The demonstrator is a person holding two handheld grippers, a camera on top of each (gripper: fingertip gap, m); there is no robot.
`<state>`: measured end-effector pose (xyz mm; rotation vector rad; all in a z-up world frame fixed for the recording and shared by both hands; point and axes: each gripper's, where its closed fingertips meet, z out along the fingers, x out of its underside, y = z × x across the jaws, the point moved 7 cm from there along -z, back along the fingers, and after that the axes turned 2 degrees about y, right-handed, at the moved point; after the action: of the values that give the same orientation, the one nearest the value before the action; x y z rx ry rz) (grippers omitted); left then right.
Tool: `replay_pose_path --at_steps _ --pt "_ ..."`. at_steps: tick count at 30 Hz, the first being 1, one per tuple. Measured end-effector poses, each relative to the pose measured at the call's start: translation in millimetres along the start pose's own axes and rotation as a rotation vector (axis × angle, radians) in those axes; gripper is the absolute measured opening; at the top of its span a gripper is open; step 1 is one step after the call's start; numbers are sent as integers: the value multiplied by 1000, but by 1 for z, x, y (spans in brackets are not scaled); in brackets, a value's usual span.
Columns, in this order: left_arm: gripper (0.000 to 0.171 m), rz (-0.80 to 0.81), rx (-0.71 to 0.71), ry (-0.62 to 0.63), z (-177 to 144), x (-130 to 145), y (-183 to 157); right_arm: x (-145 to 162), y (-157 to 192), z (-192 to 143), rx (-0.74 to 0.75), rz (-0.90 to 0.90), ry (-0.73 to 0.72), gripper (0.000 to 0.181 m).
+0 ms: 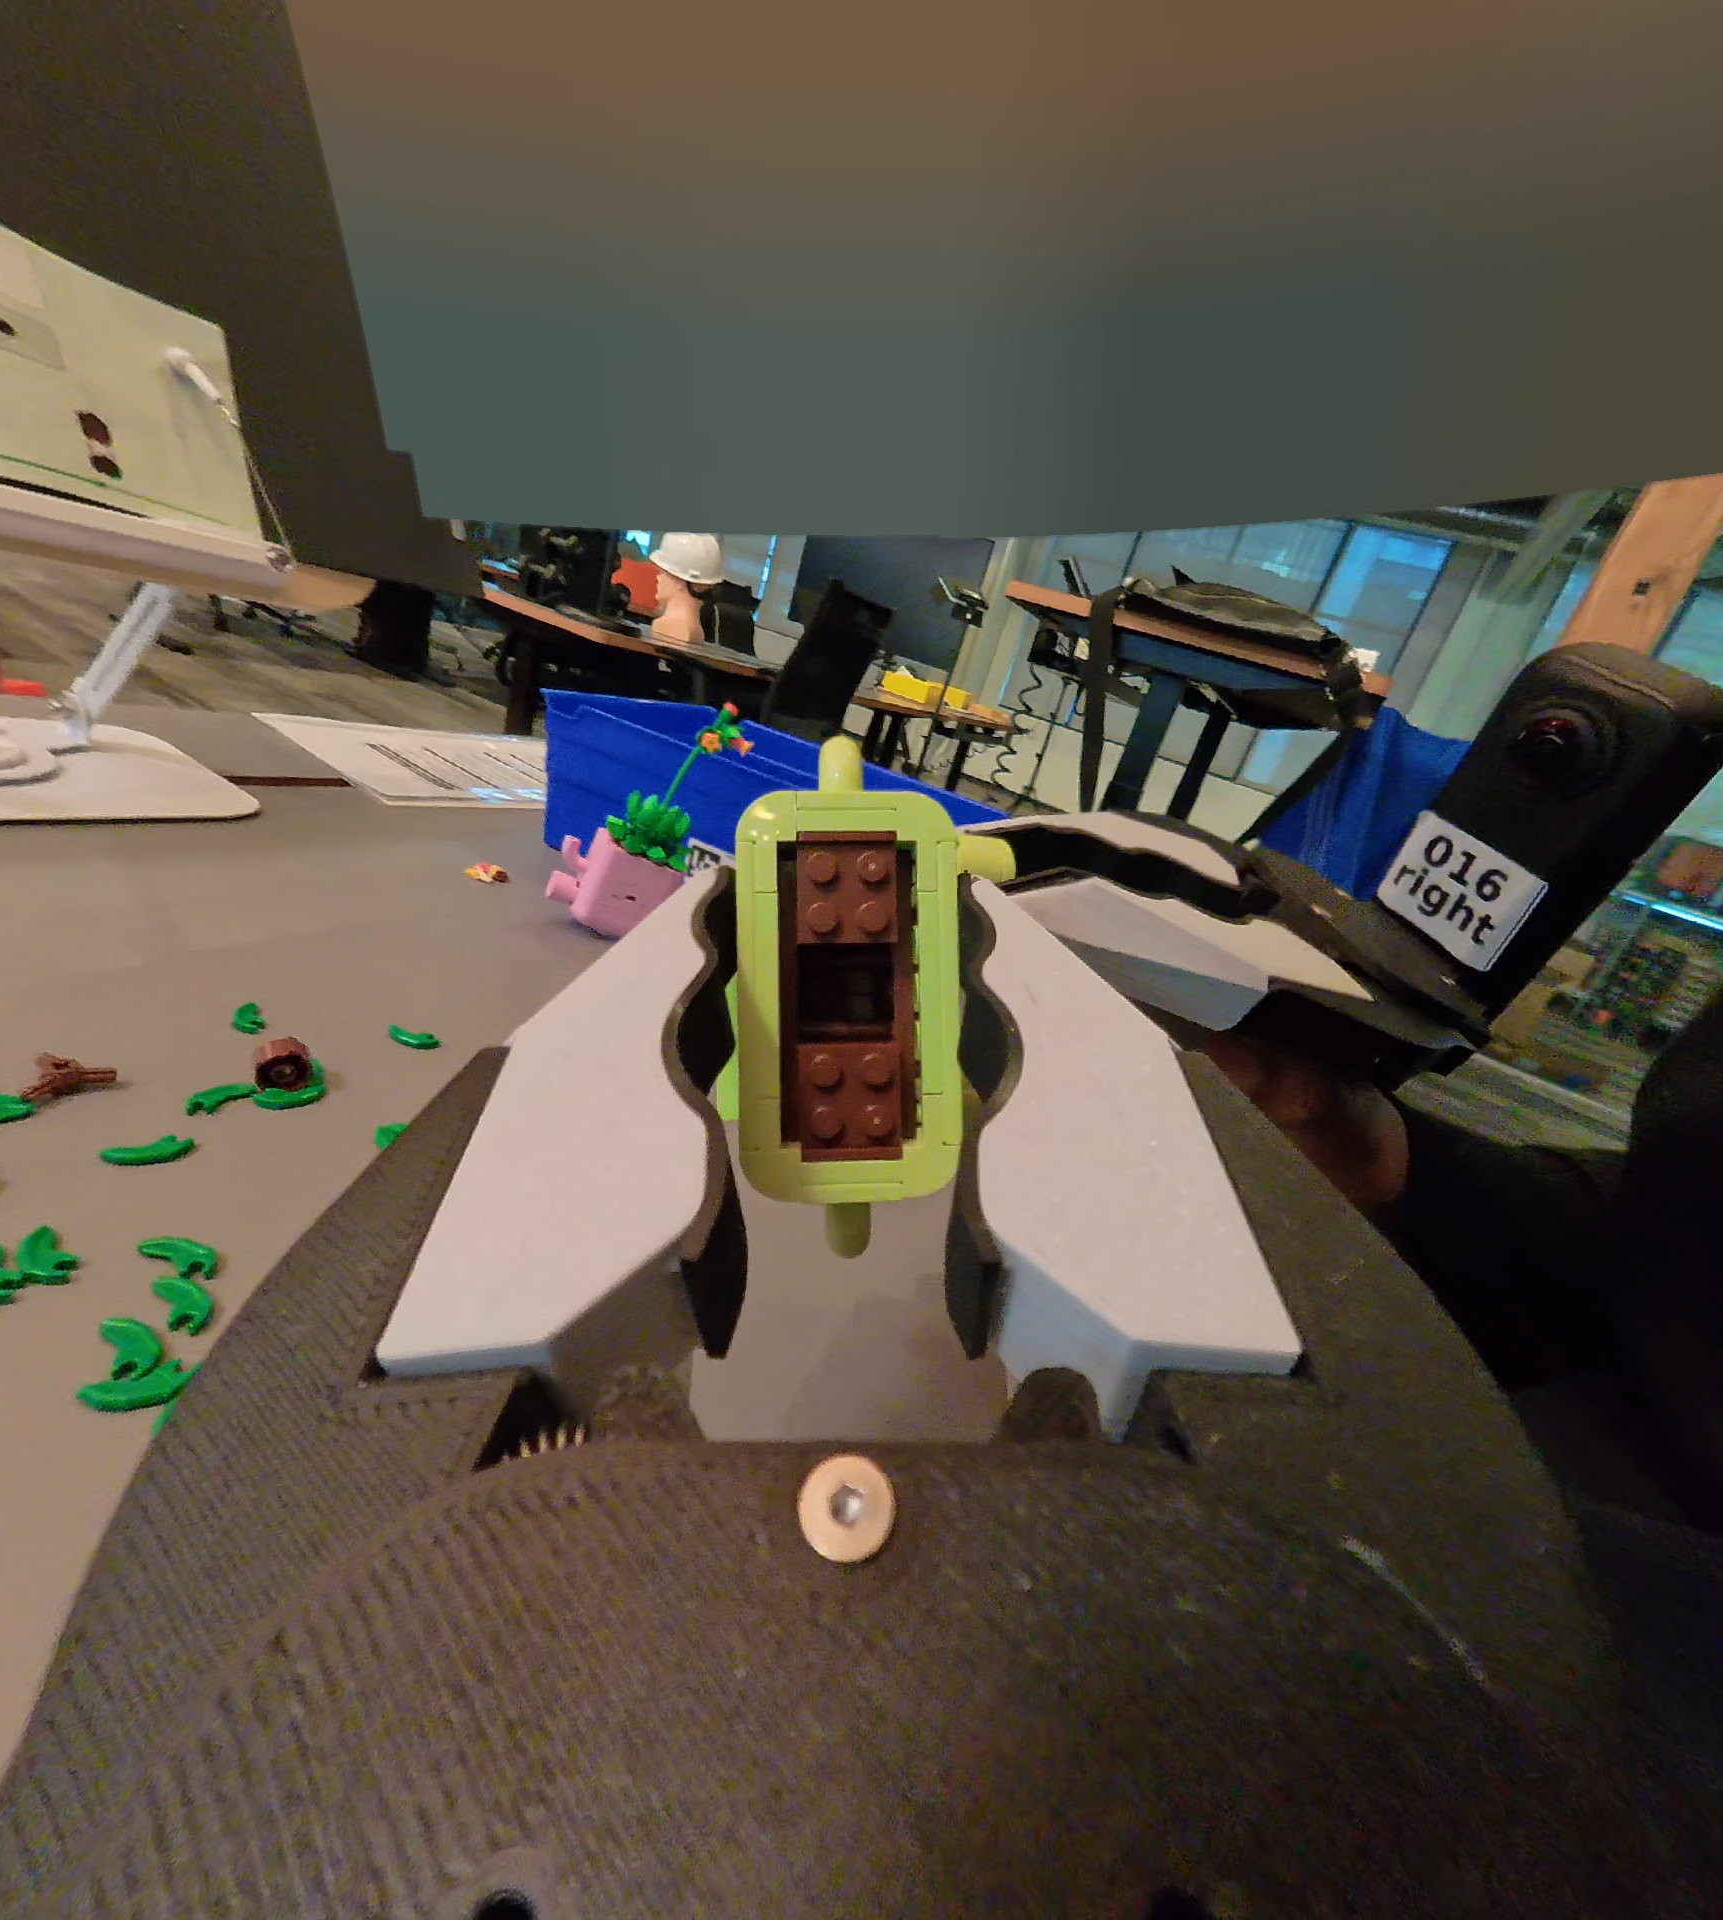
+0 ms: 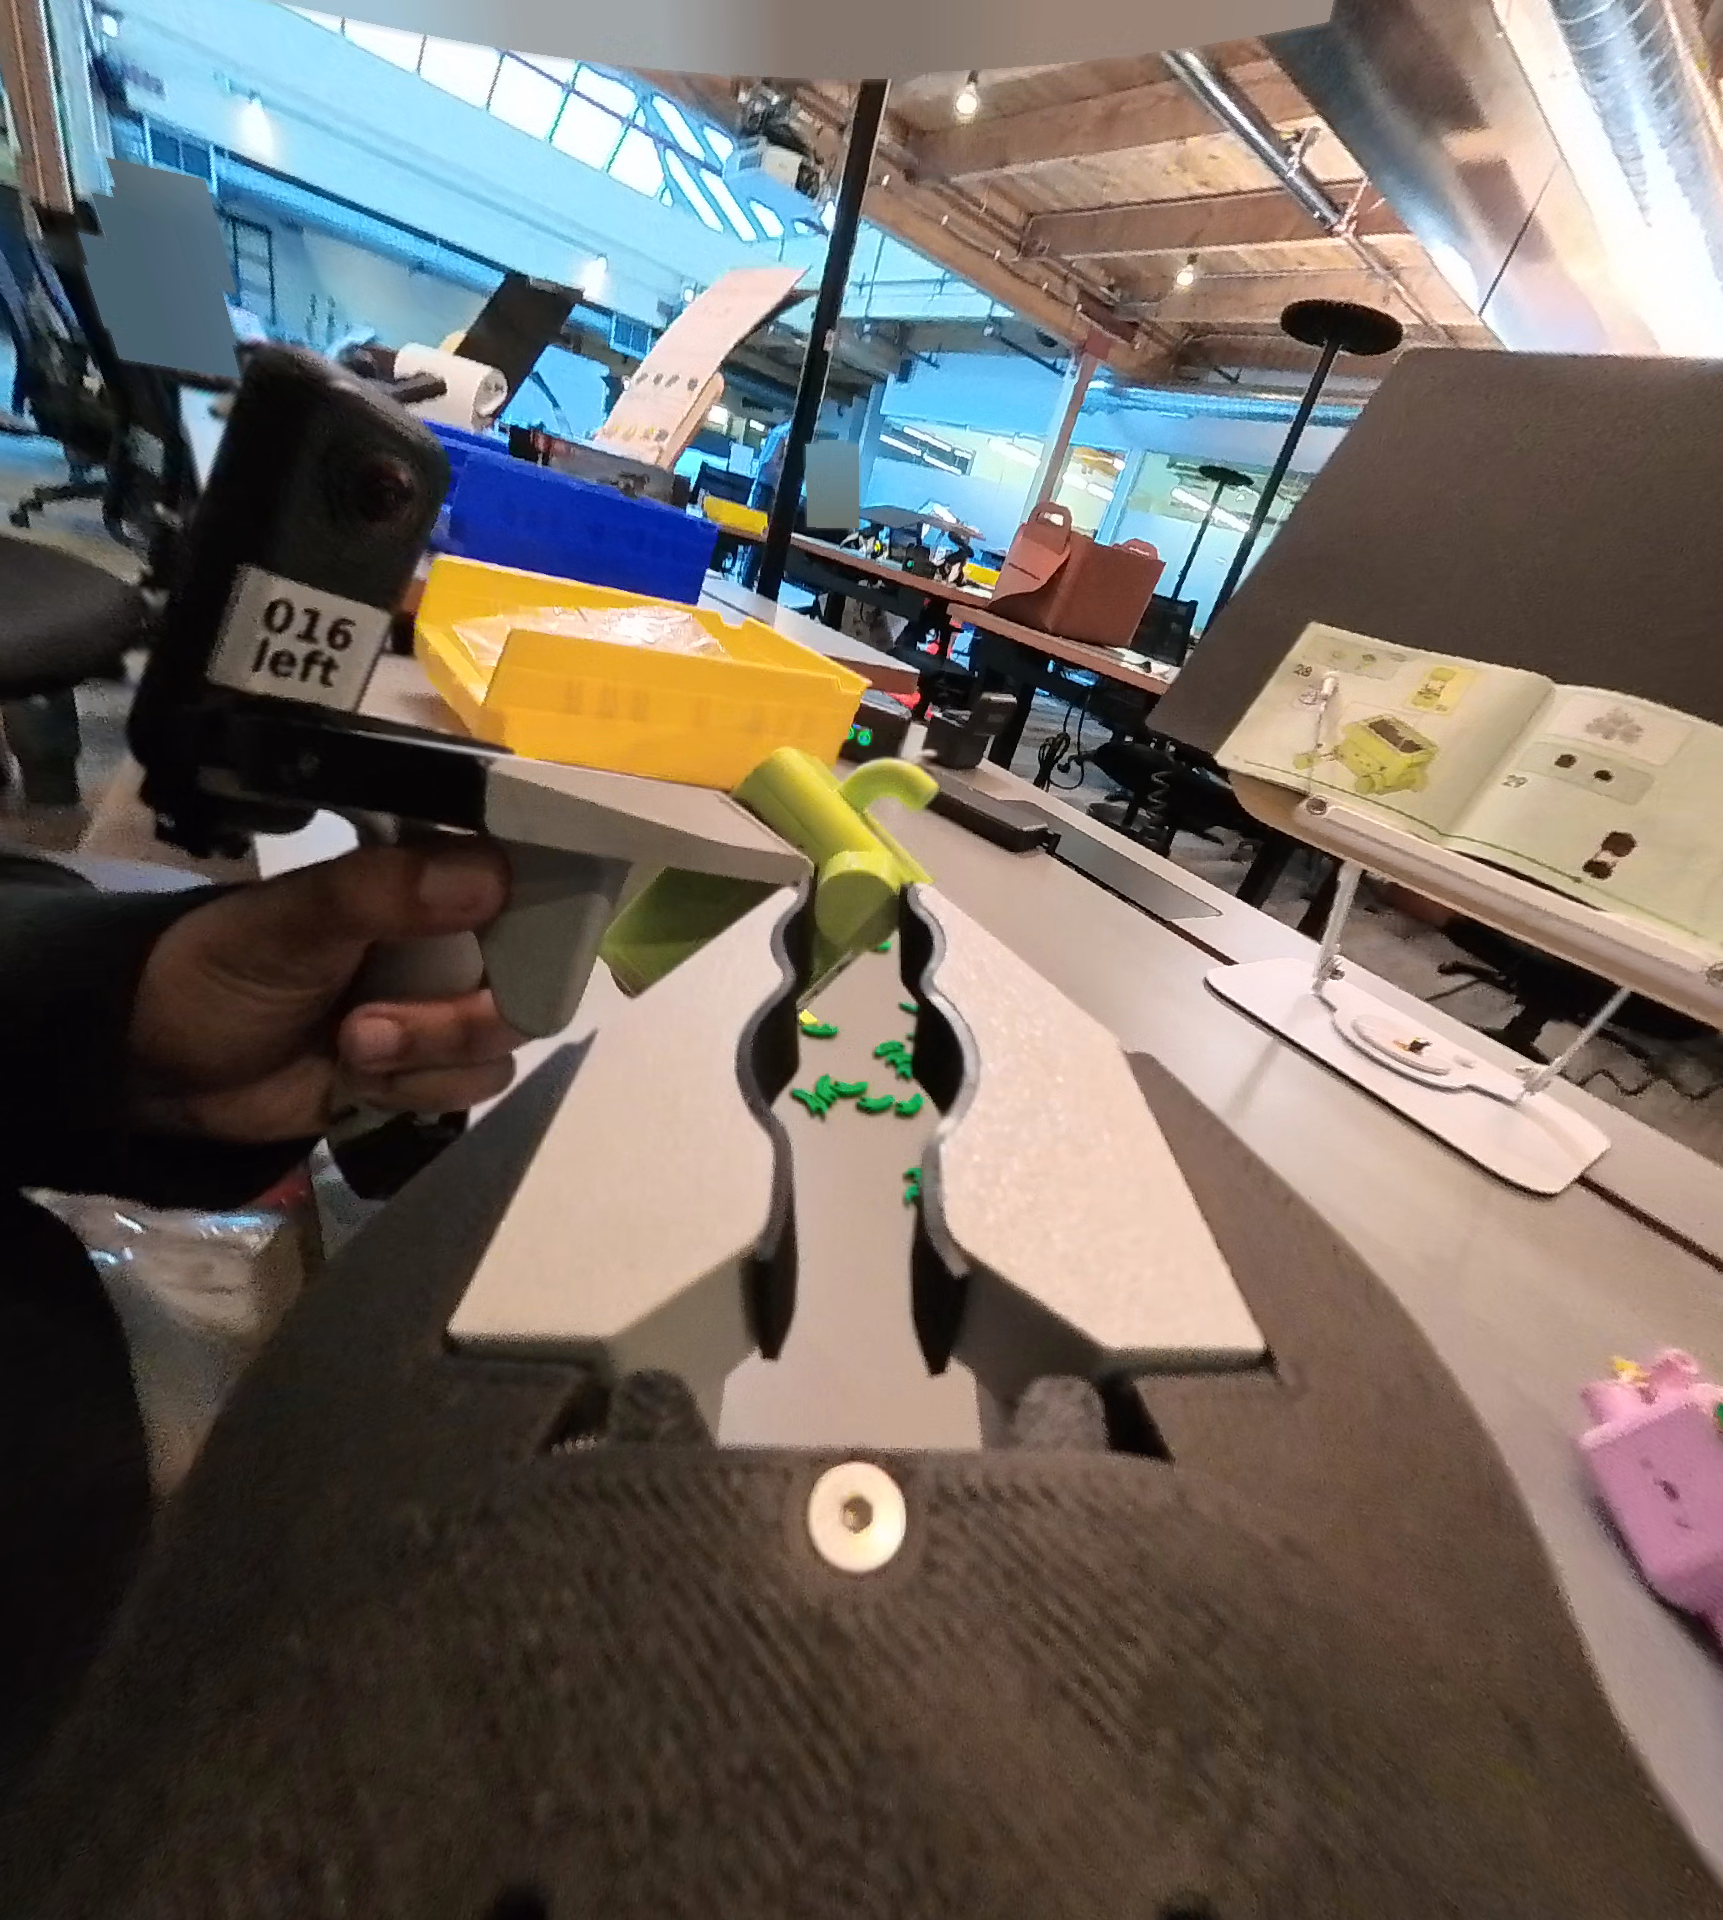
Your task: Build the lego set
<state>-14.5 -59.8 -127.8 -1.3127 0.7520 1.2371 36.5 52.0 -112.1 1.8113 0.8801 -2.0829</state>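
Note:
My left gripper point(image 1: 846, 997) is shut on a lime-green lego pot point(image 1: 841, 1169) with brown bricks point(image 1: 844, 883) inside, and holds it above the grey table point(image 1: 213, 914). My right gripper point(image 1: 1008, 857) reaches in from the right. In the right wrist view its tips point(image 2: 852, 914) close on a lime peg of the same pot point(image 2: 846, 873), with the left gripper point(image 2: 774, 862) coming in from the left. Several green leaf pieces point(image 1: 150, 1148) and brown pieces point(image 1: 280, 1065) lie on the table at left. The leaves also show between my right fingers point(image 2: 857, 1096).
A pink lego pot with a green plant point(image 1: 618, 883) lies tipped on the table, also at lower right in the right wrist view point(image 2: 1688, 1507). An open instruction booklet point(image 2: 1522, 748) rests on a white stand. A blue bin point(image 1: 628, 769) and a yellow bin point(image 2: 649, 675) stand behind. Less than 4 cm separates the two grippers' tips.

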Motion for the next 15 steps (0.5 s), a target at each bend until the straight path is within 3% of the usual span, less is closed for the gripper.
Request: replay_pose_path --at_steps 6,15 --pt "39 4 25 18 1 0 0 -2 0 -1 -19 -71 41 13" --pt "39 94 -23 38 1 -1 -4 5 -1 -4 -22 84 2 13"
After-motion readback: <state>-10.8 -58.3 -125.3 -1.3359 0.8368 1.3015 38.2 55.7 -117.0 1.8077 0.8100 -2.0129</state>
